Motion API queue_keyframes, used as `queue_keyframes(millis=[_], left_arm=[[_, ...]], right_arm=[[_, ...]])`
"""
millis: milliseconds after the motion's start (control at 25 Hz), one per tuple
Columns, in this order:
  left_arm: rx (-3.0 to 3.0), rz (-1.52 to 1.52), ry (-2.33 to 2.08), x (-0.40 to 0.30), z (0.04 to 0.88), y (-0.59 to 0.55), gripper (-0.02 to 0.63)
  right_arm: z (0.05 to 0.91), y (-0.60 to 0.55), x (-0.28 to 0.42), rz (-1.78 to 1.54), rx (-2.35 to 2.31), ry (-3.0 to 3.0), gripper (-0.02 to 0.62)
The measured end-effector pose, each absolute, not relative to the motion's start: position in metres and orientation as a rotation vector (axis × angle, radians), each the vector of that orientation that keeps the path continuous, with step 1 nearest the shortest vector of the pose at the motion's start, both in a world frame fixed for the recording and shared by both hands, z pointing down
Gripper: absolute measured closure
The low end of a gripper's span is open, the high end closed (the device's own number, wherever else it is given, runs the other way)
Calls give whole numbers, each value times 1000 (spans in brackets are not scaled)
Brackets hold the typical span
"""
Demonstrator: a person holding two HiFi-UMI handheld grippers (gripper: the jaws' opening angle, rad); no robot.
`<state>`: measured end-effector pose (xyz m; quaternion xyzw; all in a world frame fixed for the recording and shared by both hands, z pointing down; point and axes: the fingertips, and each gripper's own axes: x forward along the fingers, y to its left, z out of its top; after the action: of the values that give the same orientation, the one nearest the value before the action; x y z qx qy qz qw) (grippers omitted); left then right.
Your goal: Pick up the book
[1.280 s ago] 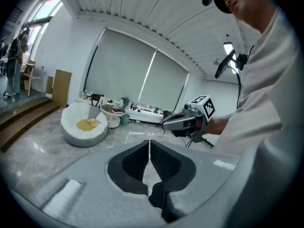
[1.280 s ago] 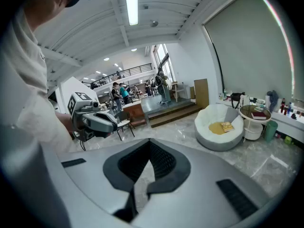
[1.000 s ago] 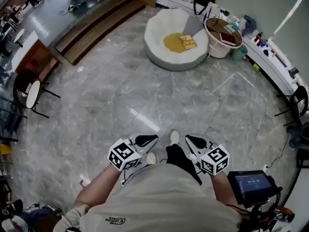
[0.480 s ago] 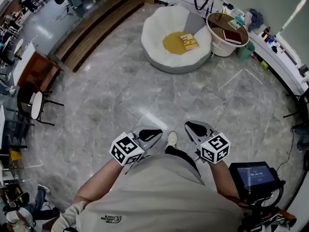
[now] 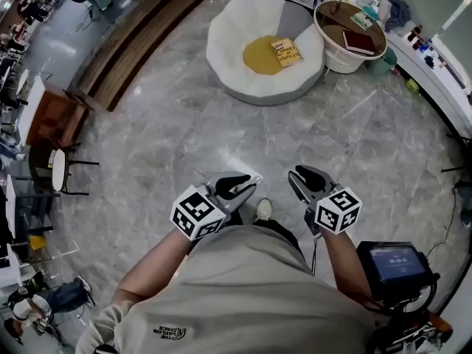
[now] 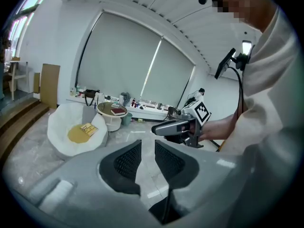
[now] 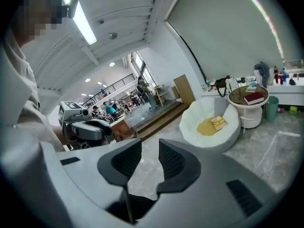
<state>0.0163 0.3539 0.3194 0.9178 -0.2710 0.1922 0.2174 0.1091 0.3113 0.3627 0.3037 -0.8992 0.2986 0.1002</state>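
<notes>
Marble floor (image 5: pixel 169 116), far side: yellow book (image 5: pixel 285 51) on the beanbag (image 5: pixel 225 35), red book (image 5: pixel 359 43) on the round counter (image 5: pixel 335 59) beside it. Left tongs (image 5: pixel 242 185) are spread, right tongs (image 5: pixel 301 177) have just been opening. Both are empty and well short; best arrive wide and low at a book's edge.

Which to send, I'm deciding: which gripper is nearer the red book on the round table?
Right. The right gripper, whose empty jaws have just been opening, is far short of the red book; the left gripper is as far short and farther left.
</notes>
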Motion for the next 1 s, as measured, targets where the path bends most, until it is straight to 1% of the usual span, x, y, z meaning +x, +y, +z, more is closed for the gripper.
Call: queue_keyframes(millis=[320,600,800,1000], left_arm=[[2582,469,-651,13,331,239,532],[2620,456,-521,-13,319,115,534],[2616,503,-451,-38,331,41,535],[2570,497,-476,-43,346,-11,598]], right_arm=[[383,209,106,930,1020,-2587,483],[378,96,86,1000,1160,-2511,483],[390,14,67,977,1209,-2471,483],[426,-48,66,1029,1193,-2430,483]])
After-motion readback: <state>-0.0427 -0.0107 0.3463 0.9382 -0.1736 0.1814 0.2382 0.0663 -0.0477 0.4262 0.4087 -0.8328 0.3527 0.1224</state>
